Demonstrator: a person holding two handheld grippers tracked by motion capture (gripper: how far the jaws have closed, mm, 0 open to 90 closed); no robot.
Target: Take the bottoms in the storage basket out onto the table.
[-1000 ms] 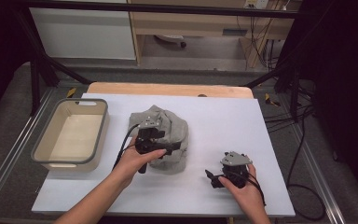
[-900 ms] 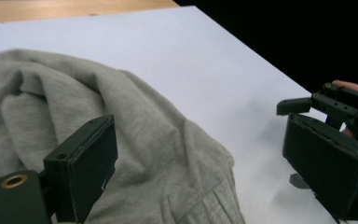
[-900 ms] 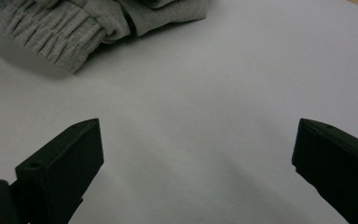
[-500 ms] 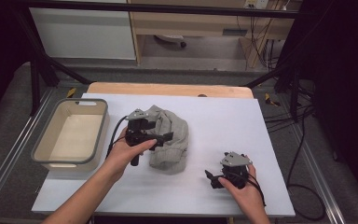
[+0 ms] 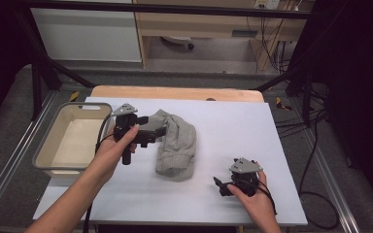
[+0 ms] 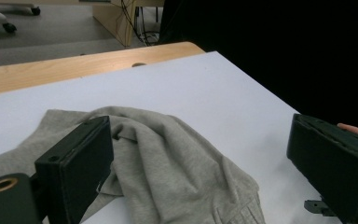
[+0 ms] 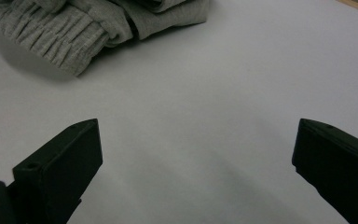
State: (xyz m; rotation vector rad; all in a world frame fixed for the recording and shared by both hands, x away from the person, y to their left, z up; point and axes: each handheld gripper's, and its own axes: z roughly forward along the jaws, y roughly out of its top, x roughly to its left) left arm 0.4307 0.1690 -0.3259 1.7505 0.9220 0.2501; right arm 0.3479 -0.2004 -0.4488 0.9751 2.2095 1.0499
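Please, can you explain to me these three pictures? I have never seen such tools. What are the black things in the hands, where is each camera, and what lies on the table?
A person stands at a white table and holds a black two-jaw hand gripper in each hand. The high view looks down from above: the left gripper is at the edge of a crumpled grey knitted garment, and the right gripper rests low on the bare table. A beige plastic tub stands at the left. The other two pictures come from cameras riding on the grippers, looking along their own jaws. The left gripper view shows open jaws over the garment; the right gripper view shows open jaws over bare table. Neither holds anything.
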